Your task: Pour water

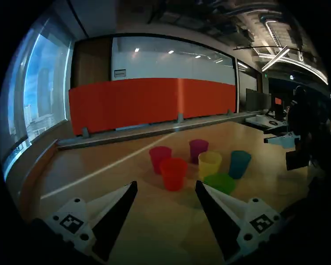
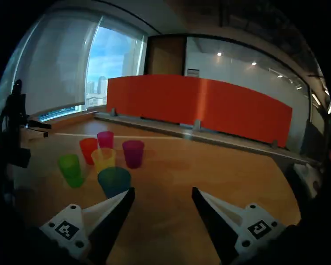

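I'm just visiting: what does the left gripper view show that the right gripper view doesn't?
Left gripper view: a desk with monitors far right and a bright ceiling light strip. Right gripper view: a pale, shaded window pane and a dark object at the left edge, too dim to identify. Both: six coloured cups on the wooden table, the orange partition, a city window, with left gripper and right gripper open.
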